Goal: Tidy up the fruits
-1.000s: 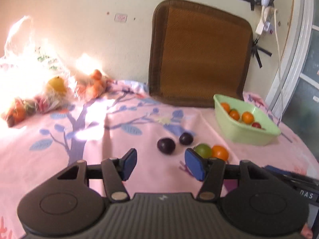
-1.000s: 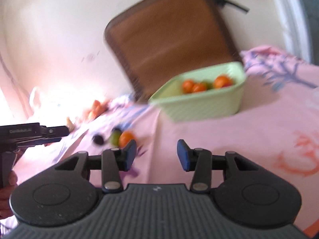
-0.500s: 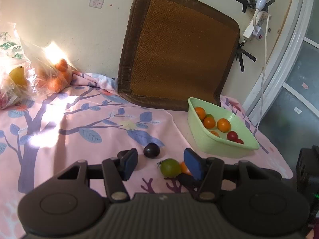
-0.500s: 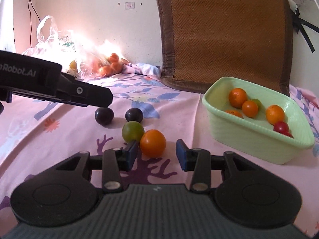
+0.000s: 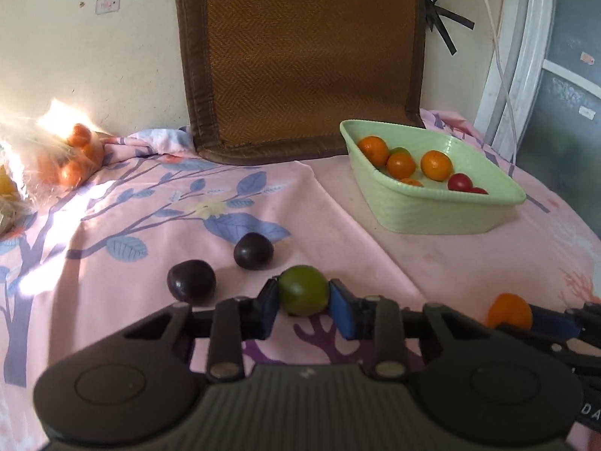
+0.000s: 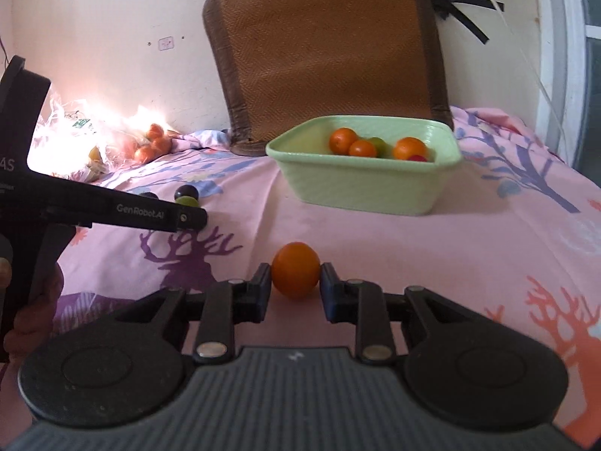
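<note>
Left jaws clamped on green fruit (image 5: pixel 303 290), right jaws gripping orange fruit (image 6: pixel 296 270)

Left tongs (image 5: pixel 303 302) pinch a green fruit (image 5: pixel 303 290) beside two dark plums (image 5: pixel 191 281).

In my left wrist view, the right gripper (image 5: pixel 541 321) ran off the right edge, so I could not see its far finger; the orange fruit (image 5: pixel 509 311) was partly covered below by its blue pad. The lettering at the lower right was clipped (only "DA" showed). The bagged fruit (image 5: pixel 75 158) at the left washed out in glare. In my right wrist view, the left gripper (image 6: pixel 188 220) hid most of the green fruit (image 6: pixel 187 201) and nearly all of one dark plum (image 6: pixel 149 195). The green basin (image 6: pixel 360 188) wall concealed the lower parts of its fruit.
</note>
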Demonstrator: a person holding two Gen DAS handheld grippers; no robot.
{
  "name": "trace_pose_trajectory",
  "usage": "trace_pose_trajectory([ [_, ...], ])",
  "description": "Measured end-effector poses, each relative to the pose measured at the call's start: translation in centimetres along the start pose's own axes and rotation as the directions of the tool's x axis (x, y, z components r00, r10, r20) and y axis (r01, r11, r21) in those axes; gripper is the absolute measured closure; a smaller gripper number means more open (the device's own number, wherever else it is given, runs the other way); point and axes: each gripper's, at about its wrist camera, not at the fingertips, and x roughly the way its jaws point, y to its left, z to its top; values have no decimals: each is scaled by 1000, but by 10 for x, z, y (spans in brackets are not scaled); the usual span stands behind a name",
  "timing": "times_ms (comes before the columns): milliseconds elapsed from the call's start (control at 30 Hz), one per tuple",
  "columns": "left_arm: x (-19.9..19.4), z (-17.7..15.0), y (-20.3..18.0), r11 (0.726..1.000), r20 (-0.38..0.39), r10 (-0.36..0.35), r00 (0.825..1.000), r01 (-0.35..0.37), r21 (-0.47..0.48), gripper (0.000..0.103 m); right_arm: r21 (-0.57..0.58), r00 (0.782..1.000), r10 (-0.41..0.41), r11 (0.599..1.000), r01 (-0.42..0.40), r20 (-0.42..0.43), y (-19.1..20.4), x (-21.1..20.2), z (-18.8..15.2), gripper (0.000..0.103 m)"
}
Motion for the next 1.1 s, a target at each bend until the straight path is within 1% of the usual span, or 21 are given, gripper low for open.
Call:
trace_pose_trajectory([
  [67, -18, -9, -2, 999, 8, -32, 999, 32, -13, 74, 19, 1000, -12, 1000, 12, 9, -4, -10, -5, 73],
  [200, -55, -35, -20, 998, 14, -67, 998, 66, 18, 74, 37, 999, -31, 999, 30, 32, -6, -34, -19, 73],
  [300, -70, -53, -34, 995, 7, -92, 996, 92, 30, 74, 47, 999, -35, 998, 33, 35, -4, -49, -30, 73],
  [400, -76, -67, -43, 994, -8, -109, 994, 109, 33, 73, 48, 999, -30, 998, 28, 36, 1, -61, -41, 73],
  [500, -78, -75, -50, 995, -7, -83, 997, 83, 51, 73, 31, 999, -33, 999, 32, 28, 6, -66, -50, 73],
  [833, -84, -78, -51, 998, -10, -56, 998, 57, 37, 73, 28, 999, -41, 999, 40, 33, 9, -72, -58, 71],
  [1033, -84, -80, -53, 998, -2, -50, 999, 50, 41, 73, 40, 998, -37, 999, 36, 42, 7, -74, -61, 71],
  [1100, -85, -81, -52, 998, 3, -56, 998, 56, 39, 71, 42, 998, -38, 998, 36, 45, 7, -74, -62, 72],
])
